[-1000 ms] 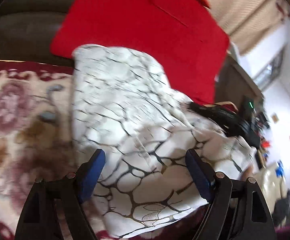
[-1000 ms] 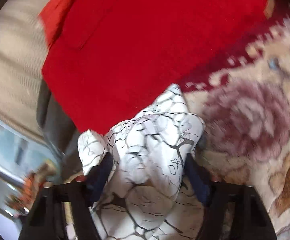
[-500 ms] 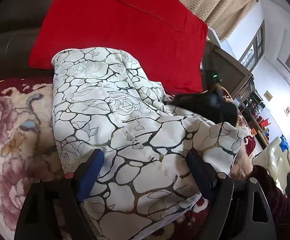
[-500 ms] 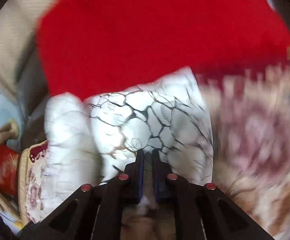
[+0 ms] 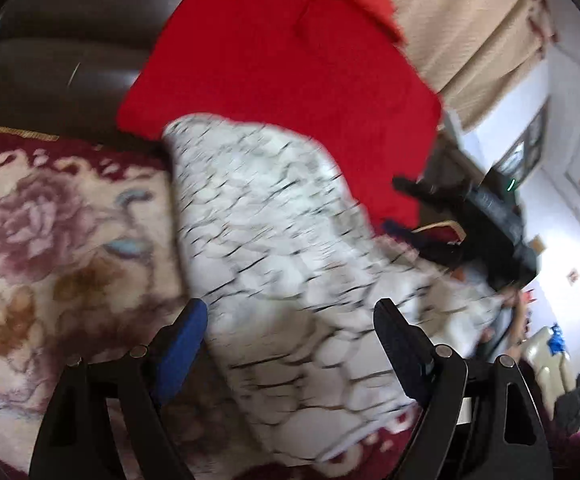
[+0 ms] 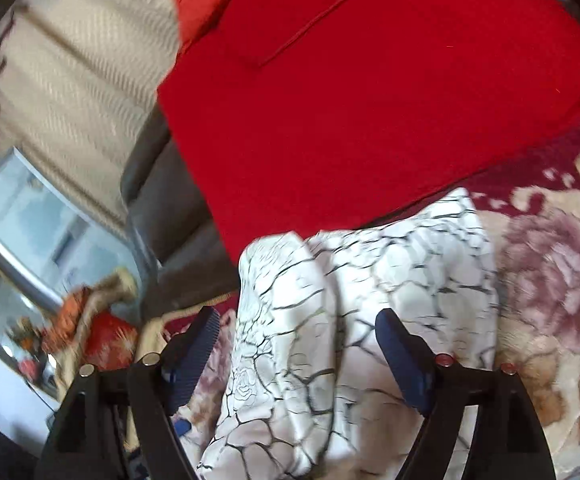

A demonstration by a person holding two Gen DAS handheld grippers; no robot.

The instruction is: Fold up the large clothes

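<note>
A white garment with a black crackle and rose print point(image 5: 281, 248) lies folded in a long bundle on a floral blanket point(image 5: 49, 240). It also shows in the right wrist view point(image 6: 354, 320). My left gripper point(image 5: 290, 320) is open, its blue pads either side of the bundle's near end. My right gripper point(image 6: 298, 332) is open over the other end, holding nothing. It shows from the side in the left wrist view point(image 5: 466, 216), just off the garment's far right edge. Both views are blurred by motion.
A big red cushion point(image 5: 281, 72) leans on the dark sofa back point(image 5: 49, 60) right behind the garment; it also shows in the right wrist view point(image 6: 370, 100). Beige curtains point(image 6: 69, 60) hang behind. Room furniture shows at the far right point(image 5: 550, 352).
My right gripper was shut on the garment half a second ago and has opened and let go. Both grippers have shifted, and the views are blurred.
</note>
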